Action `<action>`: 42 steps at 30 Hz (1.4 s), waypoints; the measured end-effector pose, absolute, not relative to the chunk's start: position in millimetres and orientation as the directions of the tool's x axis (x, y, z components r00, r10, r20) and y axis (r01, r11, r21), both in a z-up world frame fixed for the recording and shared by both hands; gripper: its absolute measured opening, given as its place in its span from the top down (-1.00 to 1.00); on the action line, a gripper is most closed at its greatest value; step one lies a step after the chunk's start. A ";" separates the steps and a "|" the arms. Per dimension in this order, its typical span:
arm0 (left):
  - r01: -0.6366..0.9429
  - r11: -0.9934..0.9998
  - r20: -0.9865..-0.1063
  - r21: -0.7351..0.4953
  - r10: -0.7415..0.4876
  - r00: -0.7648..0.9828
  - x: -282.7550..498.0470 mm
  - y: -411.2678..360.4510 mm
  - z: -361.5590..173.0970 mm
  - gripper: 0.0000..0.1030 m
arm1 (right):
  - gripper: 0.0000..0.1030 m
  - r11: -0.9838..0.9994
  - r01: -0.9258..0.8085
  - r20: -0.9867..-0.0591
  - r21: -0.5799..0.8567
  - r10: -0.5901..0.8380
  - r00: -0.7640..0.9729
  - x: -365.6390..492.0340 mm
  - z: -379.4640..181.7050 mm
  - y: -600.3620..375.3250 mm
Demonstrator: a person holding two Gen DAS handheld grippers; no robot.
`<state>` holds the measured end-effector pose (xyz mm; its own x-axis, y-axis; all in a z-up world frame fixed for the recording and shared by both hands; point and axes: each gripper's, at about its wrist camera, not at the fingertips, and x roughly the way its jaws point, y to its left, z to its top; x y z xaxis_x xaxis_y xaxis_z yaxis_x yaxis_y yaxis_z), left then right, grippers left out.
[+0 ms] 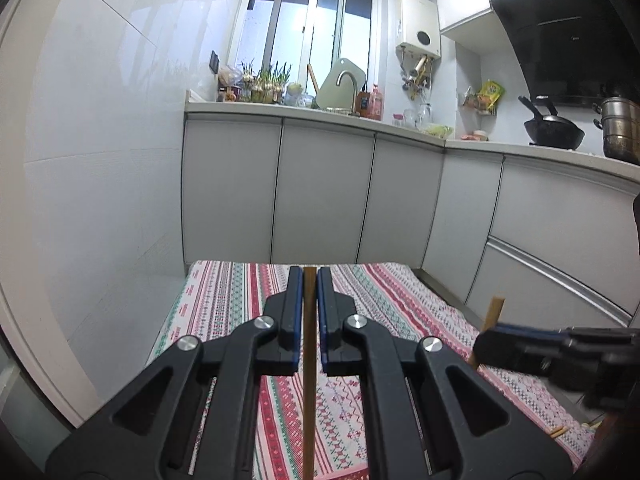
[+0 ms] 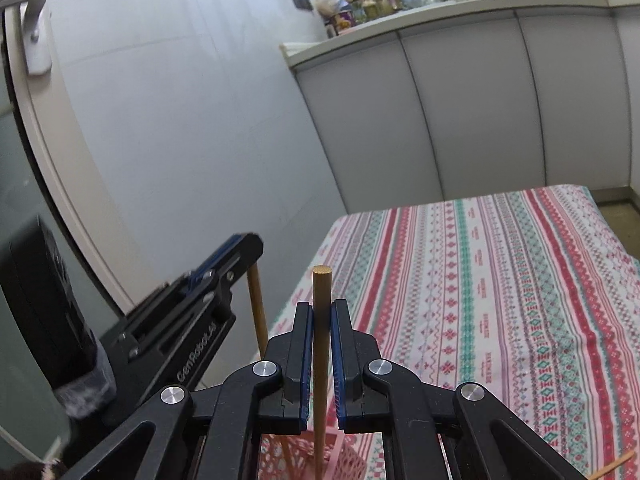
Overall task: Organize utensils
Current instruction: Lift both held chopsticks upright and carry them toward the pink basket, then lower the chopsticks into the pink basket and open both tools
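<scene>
Kitchen cabinets (image 1: 320, 184) run behind a tabletop (image 1: 400, 300) covered with a striped, patterned cloth.

Each claw is clamped on one wooden chopstick. The left claw (image 1: 310, 276) grips a chopstick (image 1: 309, 360) upright between its blue pads; the stick's top sits about level with the fingertips, and its lower end runs out of the bottom of the left view. The right claw (image 2: 321, 306) pinches another chopstick (image 2: 321, 288), also upright, its round top standing clear above the fingertips. Its lower end drops behind the claw body toward a pink basket (image 2: 348, 464) on the cloth; whether the tip is inside the basket or only in front of it I cannot tell. Only a corner of the basket shows.

From the right view the left claw appears at lower left, with its stick hanging below the fingers, just beside the tabletop's near left edge. From the left view the right claw is a blur at the right edge, a stick end poking above it.

Another stick (image 2: 616, 468) lies loose on the cloth, cut off at the lower right corner.

Beyond the tabletop, the counter holds a faucet (image 1: 348, 84), potted greens (image 1: 268, 76) under a window (image 1: 312, 20), a wok (image 1: 554, 130) and a steel pot (image 1: 620, 128). A white tiled wall (image 1: 112, 120) fills the left side, and a door handle (image 2: 32, 28) shows at far left.
</scene>
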<state>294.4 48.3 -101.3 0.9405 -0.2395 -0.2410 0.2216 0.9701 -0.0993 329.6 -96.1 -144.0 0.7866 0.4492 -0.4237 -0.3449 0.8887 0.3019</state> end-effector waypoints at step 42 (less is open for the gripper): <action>0.275 0.941 -0.712 -0.198 -0.331 0.619 237.0 2.3 -87.0 -0.74 | -0.53 0.945 -0.028 -0.675 0.325 0.253 0.694 275.4 -118.4 -247.8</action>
